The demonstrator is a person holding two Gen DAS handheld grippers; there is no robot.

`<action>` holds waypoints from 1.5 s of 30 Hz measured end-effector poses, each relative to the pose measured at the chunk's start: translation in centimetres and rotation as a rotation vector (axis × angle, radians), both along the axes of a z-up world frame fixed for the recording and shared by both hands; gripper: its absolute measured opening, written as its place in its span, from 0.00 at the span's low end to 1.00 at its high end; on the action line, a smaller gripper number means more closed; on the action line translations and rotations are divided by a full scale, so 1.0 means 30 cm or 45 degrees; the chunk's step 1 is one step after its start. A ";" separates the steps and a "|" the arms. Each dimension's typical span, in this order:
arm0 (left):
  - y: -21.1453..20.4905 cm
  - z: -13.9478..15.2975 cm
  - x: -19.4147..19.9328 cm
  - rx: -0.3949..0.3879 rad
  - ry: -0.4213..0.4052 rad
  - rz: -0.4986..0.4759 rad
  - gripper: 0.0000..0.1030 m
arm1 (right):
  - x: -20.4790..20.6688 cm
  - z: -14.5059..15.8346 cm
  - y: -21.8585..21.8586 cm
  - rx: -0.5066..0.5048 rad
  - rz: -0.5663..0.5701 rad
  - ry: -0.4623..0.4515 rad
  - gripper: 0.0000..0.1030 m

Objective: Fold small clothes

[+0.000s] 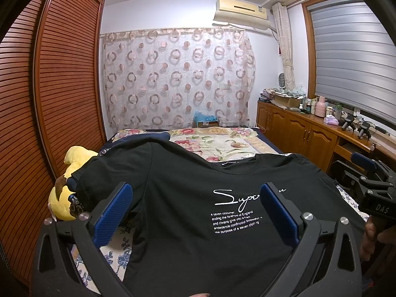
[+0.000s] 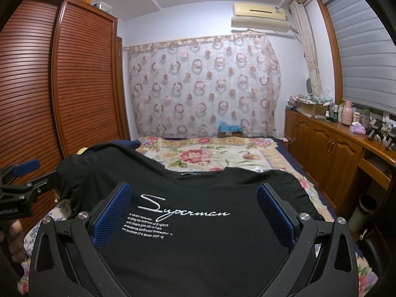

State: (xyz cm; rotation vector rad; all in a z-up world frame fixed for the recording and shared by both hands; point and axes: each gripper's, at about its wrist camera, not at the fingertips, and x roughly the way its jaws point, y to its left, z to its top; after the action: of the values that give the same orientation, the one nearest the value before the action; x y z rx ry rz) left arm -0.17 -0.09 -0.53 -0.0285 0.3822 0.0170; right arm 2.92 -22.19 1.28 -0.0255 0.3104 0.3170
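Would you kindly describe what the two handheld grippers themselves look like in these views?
Both are matte black frames with angular linkage arms, silver round pivot bolts and blue textured finger pads. The left gripper shows pads with a fine dotted grip; the right gripper matches it. White lettering marks their bodies, "DAS" on the right one and "Robot.AI" on the left. No sleeves or cables are visible.

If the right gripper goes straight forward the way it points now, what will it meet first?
Most likely the black T-shirt: it lies spread between the open fingers of the right gripper and just ahead. Beyond its collar comes the floral blanket. The height above the cloth is unclear.
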 end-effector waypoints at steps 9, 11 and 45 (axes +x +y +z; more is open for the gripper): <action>0.000 -0.002 0.000 0.000 0.000 0.000 1.00 | 0.000 -0.007 -0.005 0.001 0.000 0.001 1.00; -0.001 -0.001 0.000 0.000 0.001 0.001 1.00 | 0.001 -0.010 -0.005 0.001 0.000 0.001 1.00; 0.314 -0.176 0.073 -0.076 0.235 0.108 1.00 | 0.107 -0.196 0.122 -0.070 0.197 0.230 1.00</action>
State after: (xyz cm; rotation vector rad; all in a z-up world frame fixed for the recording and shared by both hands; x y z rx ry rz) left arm 2.01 9.34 -5.81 -0.1023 0.5656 0.0925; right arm 6.14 -18.54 -4.58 -0.0757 0.4977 0.4657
